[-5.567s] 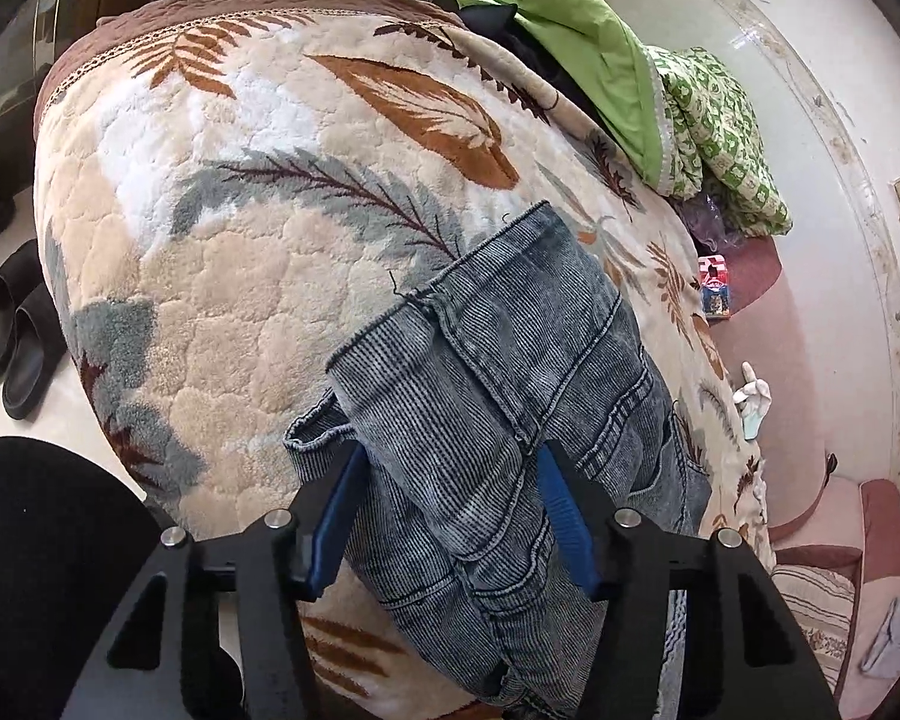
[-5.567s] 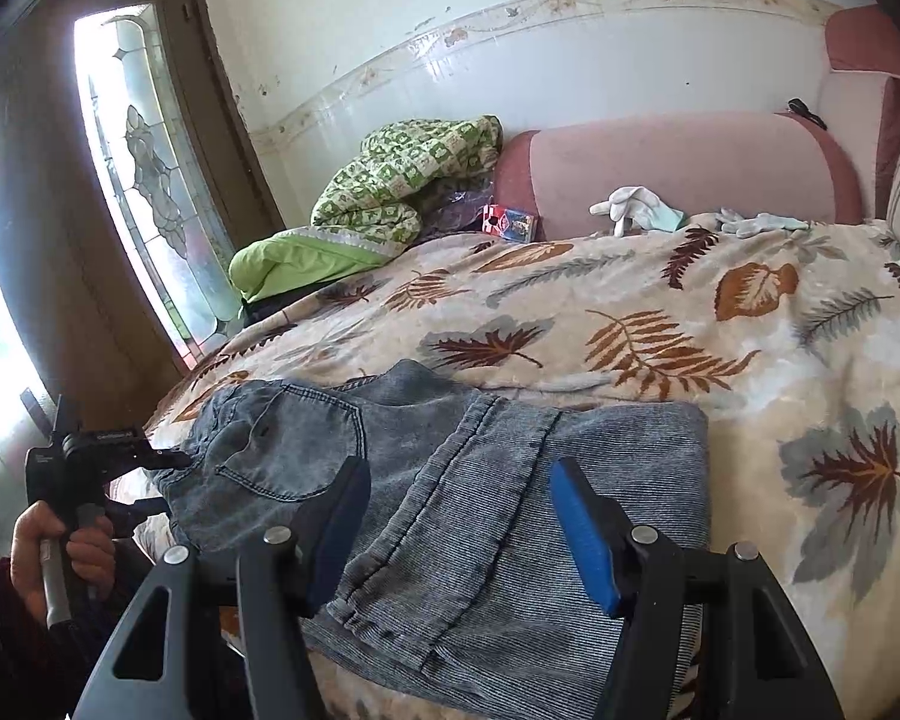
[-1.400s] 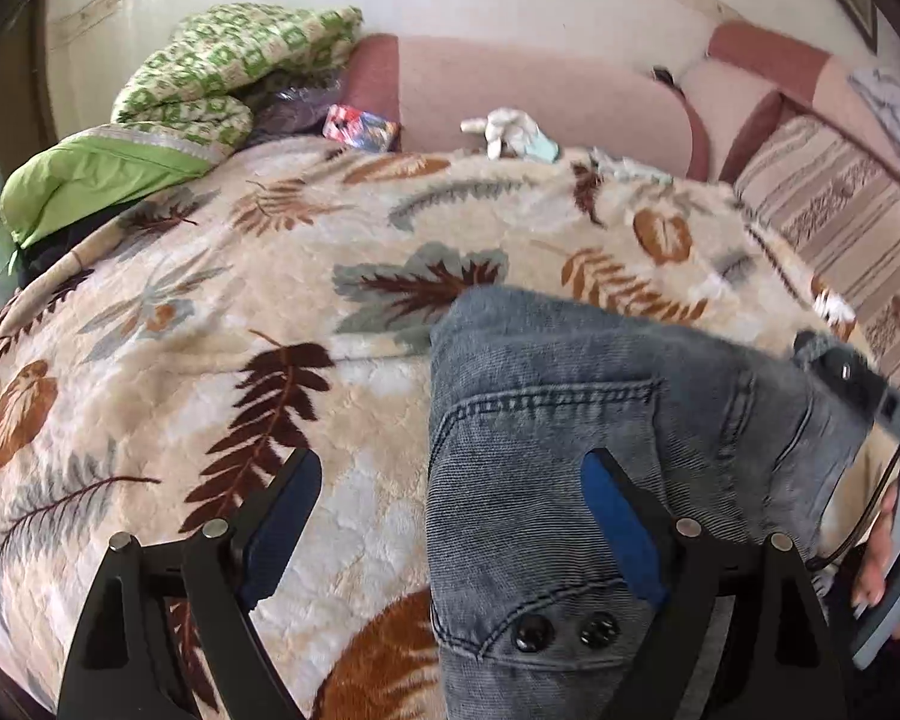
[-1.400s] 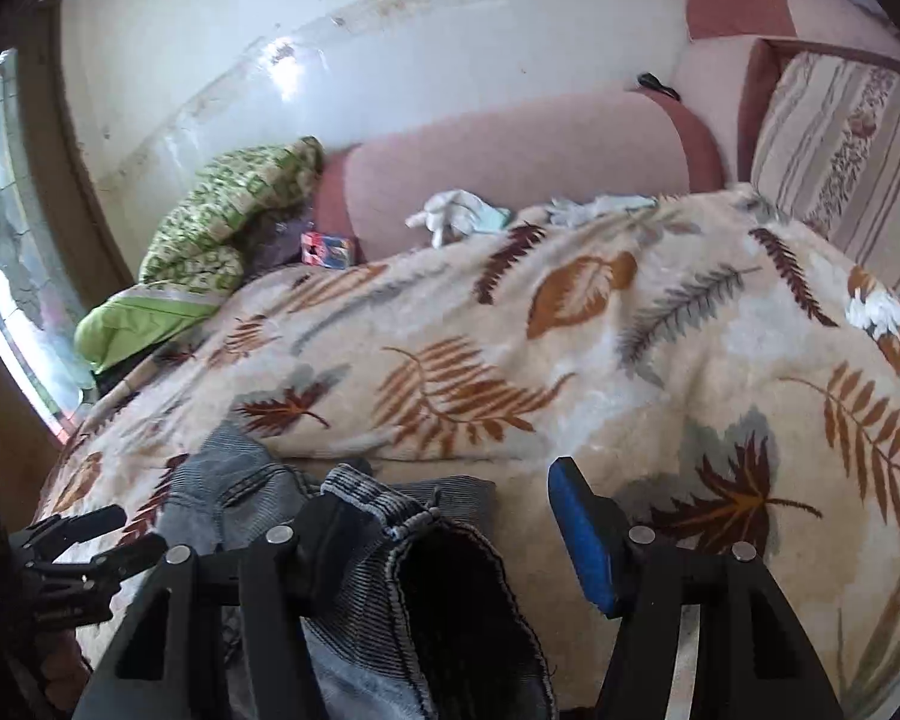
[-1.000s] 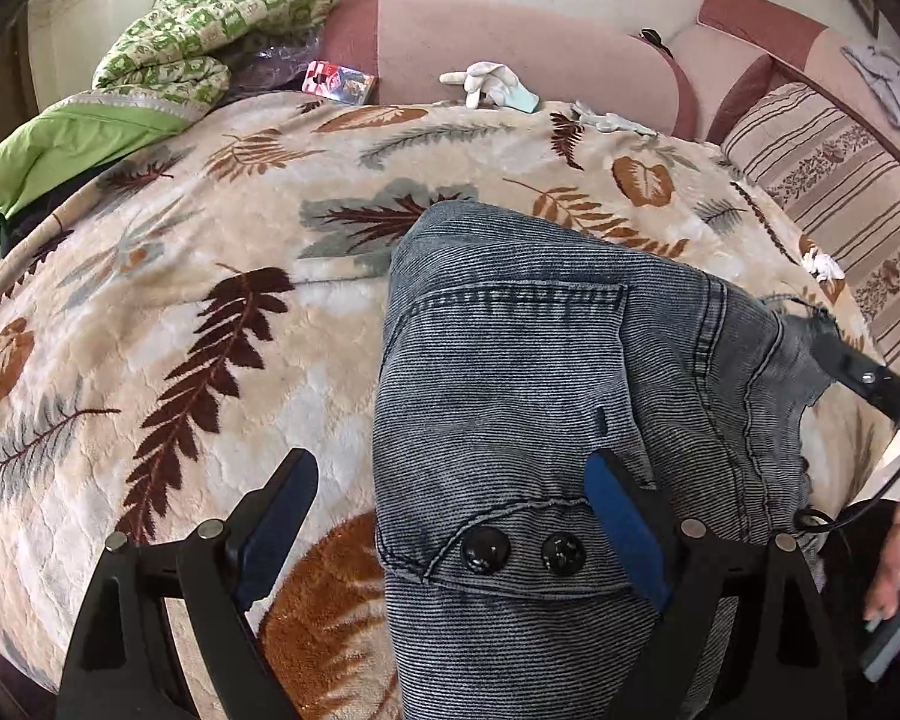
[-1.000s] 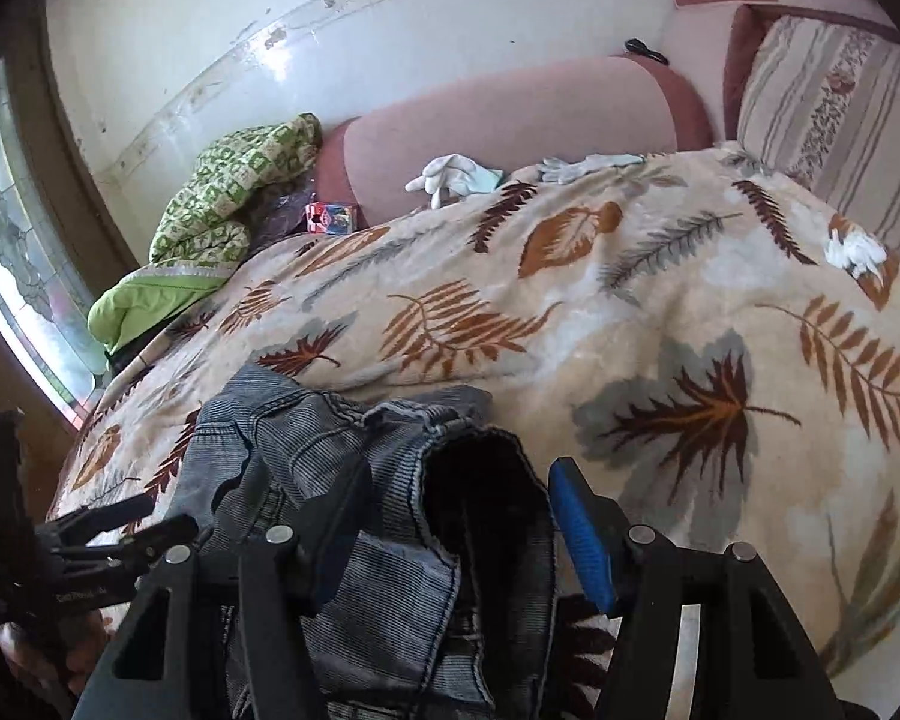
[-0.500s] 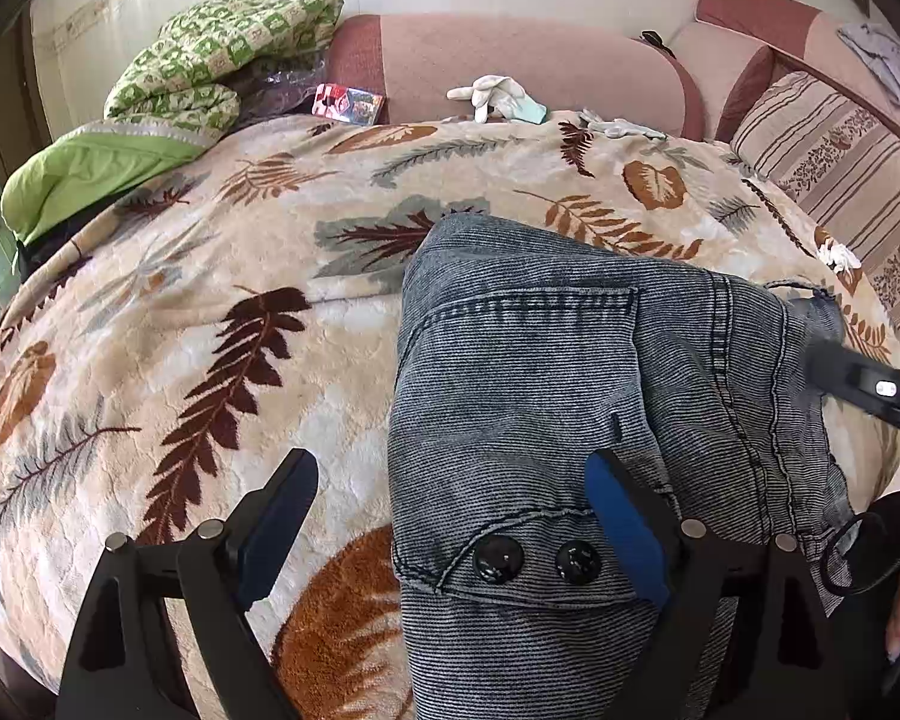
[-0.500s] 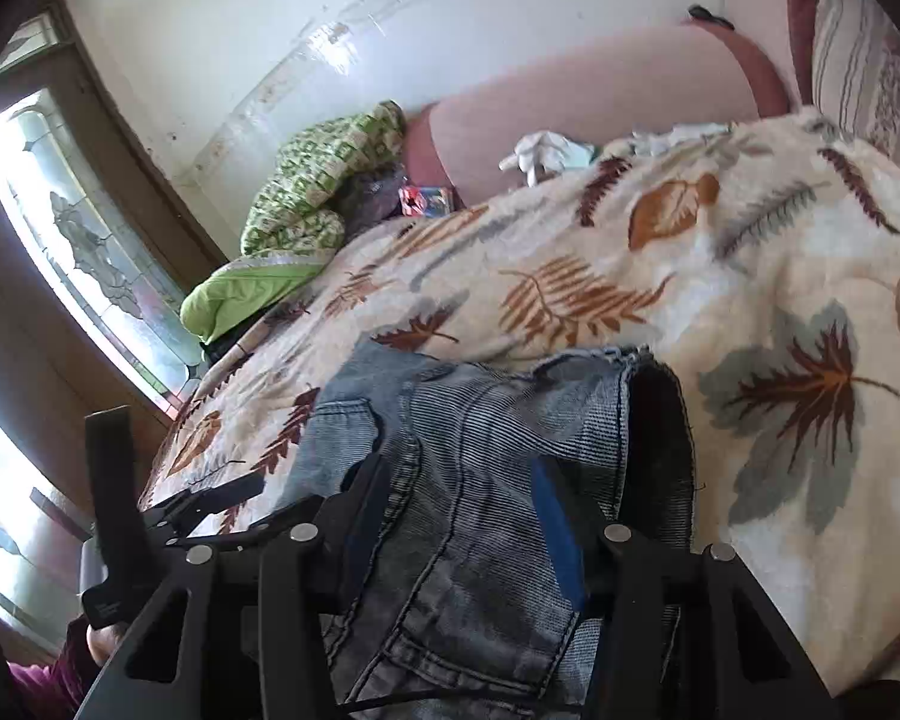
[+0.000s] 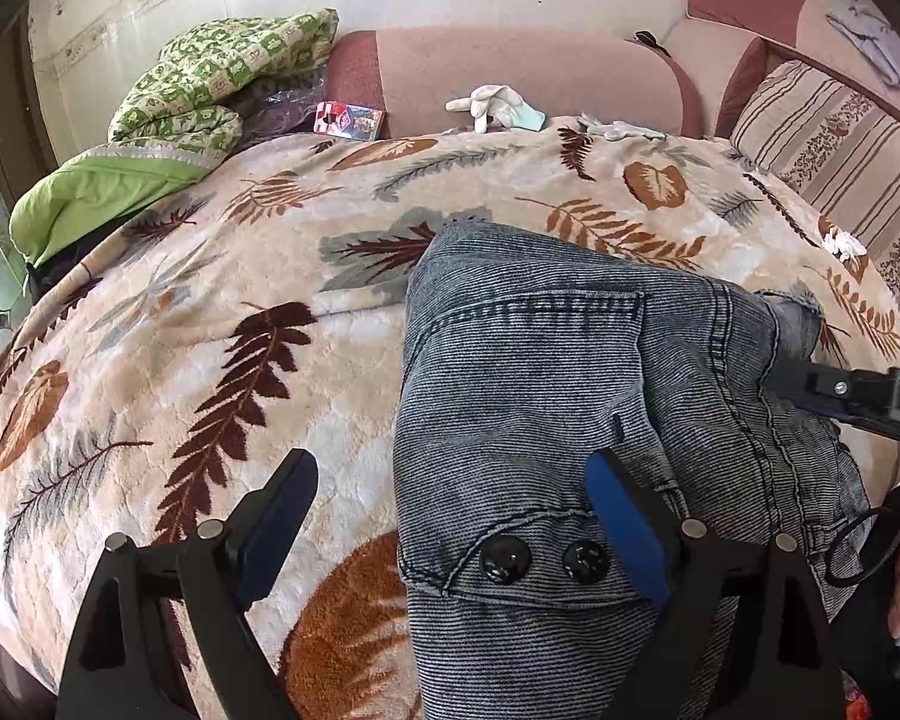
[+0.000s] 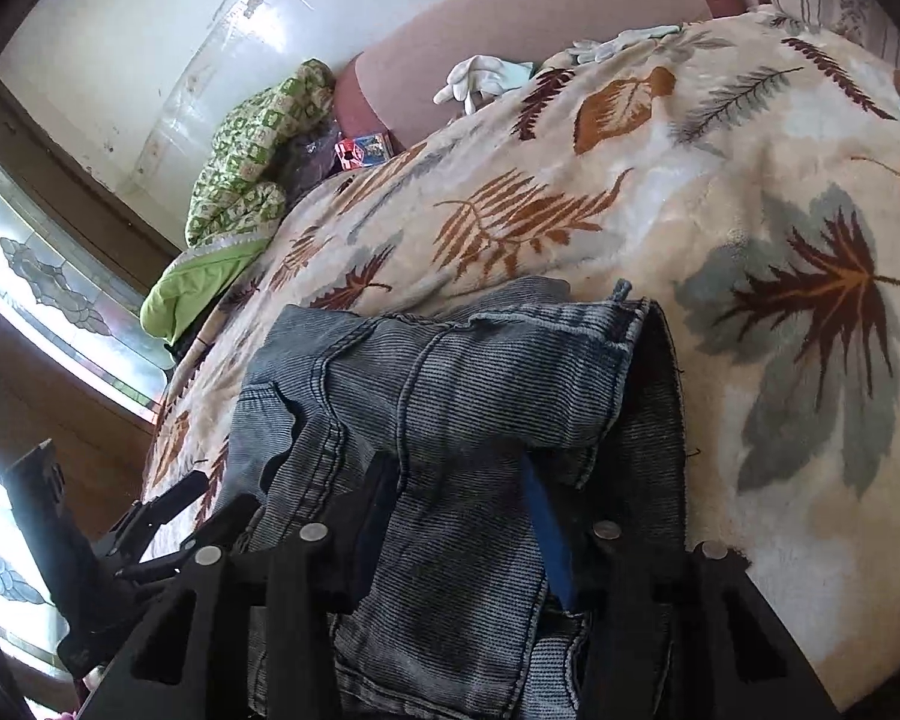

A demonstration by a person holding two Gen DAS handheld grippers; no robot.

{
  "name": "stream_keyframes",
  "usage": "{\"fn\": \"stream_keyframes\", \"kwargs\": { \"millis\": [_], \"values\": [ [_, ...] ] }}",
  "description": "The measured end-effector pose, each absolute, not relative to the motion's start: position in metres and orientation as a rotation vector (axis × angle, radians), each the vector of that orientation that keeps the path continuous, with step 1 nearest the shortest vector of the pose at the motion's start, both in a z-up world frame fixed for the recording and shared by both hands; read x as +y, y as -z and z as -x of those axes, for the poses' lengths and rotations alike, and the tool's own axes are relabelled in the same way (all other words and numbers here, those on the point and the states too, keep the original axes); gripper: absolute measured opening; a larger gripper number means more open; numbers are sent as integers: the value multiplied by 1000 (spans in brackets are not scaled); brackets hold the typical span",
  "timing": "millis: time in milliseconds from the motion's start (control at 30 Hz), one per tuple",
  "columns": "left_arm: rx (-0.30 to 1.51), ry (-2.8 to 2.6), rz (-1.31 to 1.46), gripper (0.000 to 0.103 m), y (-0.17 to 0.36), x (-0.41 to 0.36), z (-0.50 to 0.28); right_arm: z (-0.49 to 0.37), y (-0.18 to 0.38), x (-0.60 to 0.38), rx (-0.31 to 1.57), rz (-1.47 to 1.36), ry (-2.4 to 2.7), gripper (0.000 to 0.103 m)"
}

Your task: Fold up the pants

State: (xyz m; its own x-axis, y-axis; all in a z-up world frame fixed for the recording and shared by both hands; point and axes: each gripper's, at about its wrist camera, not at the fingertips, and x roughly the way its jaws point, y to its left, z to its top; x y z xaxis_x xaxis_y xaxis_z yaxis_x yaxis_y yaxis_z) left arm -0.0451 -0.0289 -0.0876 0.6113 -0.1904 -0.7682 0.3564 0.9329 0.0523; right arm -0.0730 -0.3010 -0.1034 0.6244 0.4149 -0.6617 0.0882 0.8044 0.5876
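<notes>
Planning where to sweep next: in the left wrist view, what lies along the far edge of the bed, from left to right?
Green quilt → red card pack → white glove → second pale glove → striped cushion.

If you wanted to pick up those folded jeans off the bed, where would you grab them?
Probably at the thick folded edge of the jeans nearest the person, by the two black buttons. Come in low from the near side of the blanket, one finger under and one over: the layers stack there, so one pinch holds them together.
</notes>
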Motion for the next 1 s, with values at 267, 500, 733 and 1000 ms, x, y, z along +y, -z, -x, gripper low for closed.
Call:
{"fn": "stream_keyframes", "kwargs": {
  "millis": [267,500,733,1000],
  "values": [
    [849,310,-203,91,84,-26,47,92,75,-299,735,-579,-240,49],
    [831,288,-196,91,80,-22,46,96,64,-285,687,-502,-243,49],
    [863,285,-213,93,90,-24,42,89,76,-296,736,-563,-210,55],
    [860,280,-233,97,94,-26,40,70,103,-298,862,-592,-173,63]
  ]
}}
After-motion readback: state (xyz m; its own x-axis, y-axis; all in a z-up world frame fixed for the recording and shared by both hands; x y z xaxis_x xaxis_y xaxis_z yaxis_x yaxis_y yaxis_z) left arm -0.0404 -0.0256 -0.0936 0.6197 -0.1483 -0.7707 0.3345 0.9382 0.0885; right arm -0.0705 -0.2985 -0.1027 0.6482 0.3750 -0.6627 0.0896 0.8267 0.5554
